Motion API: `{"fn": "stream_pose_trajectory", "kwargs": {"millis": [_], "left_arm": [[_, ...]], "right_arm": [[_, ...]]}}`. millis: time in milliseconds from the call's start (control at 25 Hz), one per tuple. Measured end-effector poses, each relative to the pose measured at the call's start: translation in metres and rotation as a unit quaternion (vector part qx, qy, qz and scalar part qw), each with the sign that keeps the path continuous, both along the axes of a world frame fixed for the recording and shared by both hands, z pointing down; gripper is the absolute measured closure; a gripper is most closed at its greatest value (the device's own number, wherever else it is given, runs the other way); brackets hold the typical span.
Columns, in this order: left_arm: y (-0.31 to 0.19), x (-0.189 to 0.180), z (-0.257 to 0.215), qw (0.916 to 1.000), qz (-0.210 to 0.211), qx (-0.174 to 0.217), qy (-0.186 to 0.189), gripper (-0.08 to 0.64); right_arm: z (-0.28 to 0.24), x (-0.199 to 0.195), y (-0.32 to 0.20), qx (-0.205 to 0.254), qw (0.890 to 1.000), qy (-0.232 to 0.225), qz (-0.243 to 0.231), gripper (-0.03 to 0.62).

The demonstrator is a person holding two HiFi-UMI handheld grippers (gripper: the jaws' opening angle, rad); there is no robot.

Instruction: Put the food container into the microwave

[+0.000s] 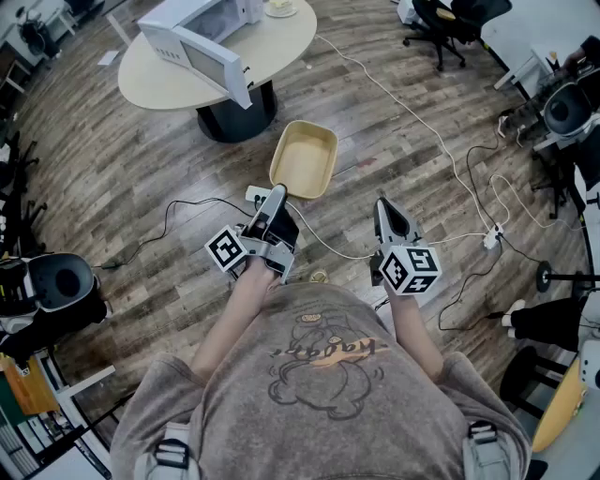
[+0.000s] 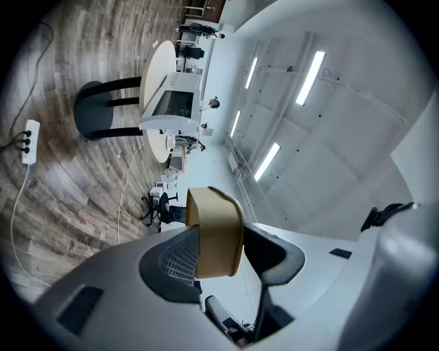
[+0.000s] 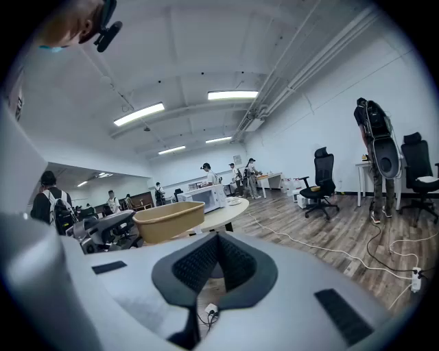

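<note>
Wood-floor office, round surface (image 1: 150, 75) ahead bearing microwave (image 1: 192, 23) with door (image 1: 220, 66) swung open for loading; tan food container (image 1: 305, 159) pinched by its rim in left gripper (image 1: 277, 194) jaws, well short of it; right gripper (image 1: 382, 204) jaws together, empty, likely spare.

My left gripper (image 2: 223, 252): jaws pinching the food container (image 2: 218, 226) by its wall
Ahead of me: microwave (image 2: 170, 106) on round table (image 2: 161, 62)

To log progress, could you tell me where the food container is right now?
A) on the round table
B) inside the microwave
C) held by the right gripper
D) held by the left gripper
D: the left gripper has its jaws closed on one end wall of the food container.
</note>
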State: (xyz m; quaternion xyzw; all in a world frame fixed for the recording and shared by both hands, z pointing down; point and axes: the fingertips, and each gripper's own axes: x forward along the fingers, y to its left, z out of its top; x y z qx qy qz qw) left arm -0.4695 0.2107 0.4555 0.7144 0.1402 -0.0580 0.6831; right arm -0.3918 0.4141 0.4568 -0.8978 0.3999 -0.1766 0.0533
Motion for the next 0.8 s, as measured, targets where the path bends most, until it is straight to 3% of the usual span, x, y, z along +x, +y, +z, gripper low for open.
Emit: {"fn": "stream_pose_trajectory", "kwargs": {"millis": [800], "left_arm": [[0.021, 0.038, 0.011, 0.9998, -0.016, -0.001, 0.012, 0.344]], "right_arm": [[0.013, 0.031, 0.014, -0.008, 1.000, -0.009, -0.021, 0.594]]}}
